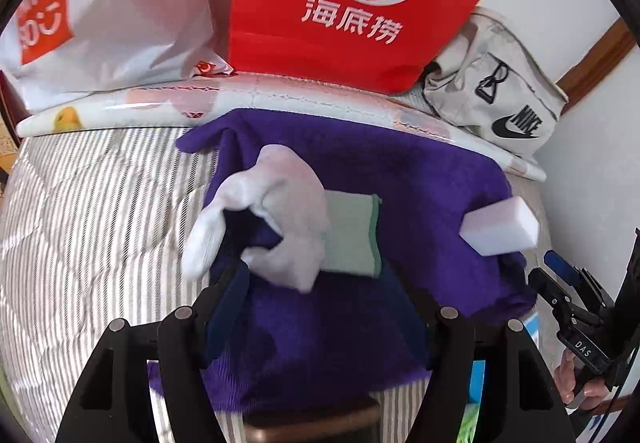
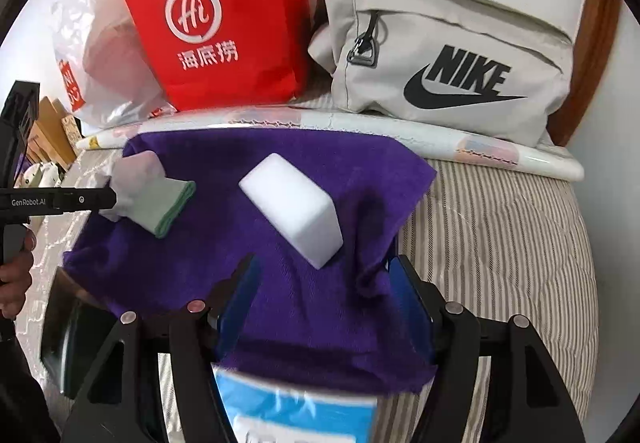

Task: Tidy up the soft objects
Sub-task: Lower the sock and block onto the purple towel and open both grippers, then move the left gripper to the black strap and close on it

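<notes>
A purple towel (image 1: 400,171) (image 2: 320,323) lies spread on a striped bed cover. On it rests a crumpled white sock with a green cuff (image 1: 280,211) (image 2: 148,199). To the sock's right, also on the towel, sits a white sponge block (image 1: 500,227) (image 2: 292,207). My left gripper (image 1: 316,283) hangs open over the towel, with the sock's near end just ahead of its fingertips and untouched. My right gripper (image 2: 320,267) is open too, just short of the sponge's near corner, with only towel beneath the fingers. Each gripper appears at the edge of the other's view.
Along the back stand a red paper bag (image 1: 360,3) (image 2: 224,35), a white plastic bag (image 1: 112,3) and a grey Nike bag (image 2: 448,55). A white patterned roll (image 1: 280,95) lies in front of them. A blue and white box (image 2: 296,411) pokes out under the towel's near edge.
</notes>
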`<state>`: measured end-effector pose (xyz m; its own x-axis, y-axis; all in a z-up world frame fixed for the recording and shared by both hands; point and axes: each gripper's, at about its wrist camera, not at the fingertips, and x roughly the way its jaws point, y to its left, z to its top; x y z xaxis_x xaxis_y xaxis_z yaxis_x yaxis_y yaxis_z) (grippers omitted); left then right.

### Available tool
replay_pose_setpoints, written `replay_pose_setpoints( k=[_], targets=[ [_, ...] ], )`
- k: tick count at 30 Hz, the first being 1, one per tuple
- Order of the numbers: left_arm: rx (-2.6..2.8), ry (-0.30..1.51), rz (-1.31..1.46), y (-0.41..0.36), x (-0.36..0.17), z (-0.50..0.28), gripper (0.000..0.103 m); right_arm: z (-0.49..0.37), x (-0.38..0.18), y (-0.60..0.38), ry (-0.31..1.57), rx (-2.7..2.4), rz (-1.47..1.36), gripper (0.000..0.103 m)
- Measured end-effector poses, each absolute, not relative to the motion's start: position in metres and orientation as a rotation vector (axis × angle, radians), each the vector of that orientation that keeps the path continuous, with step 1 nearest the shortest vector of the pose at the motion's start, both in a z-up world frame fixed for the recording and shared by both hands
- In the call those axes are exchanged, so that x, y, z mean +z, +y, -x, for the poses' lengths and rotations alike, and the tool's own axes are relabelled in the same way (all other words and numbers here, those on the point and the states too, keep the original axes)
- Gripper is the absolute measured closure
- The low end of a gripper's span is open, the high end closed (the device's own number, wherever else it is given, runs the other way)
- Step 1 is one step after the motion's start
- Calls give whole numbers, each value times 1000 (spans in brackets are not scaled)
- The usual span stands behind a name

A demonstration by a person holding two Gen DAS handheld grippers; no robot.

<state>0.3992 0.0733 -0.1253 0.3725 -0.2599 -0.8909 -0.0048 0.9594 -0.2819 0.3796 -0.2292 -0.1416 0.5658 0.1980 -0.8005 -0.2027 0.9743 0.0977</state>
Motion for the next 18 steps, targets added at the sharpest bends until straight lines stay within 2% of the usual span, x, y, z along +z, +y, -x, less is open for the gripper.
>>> replay_pose_setpoints(
  k=[9, 18],
  targets=[
    [-166, 1114, 234, 71, -87, -331, 35, -314, -106, -240, 849, 199, -21, 36],
    [-151, 1067, 185, 72, -68, -254, 35, -244, -95, -243, 838, 233, -61, 36]
  ],
)
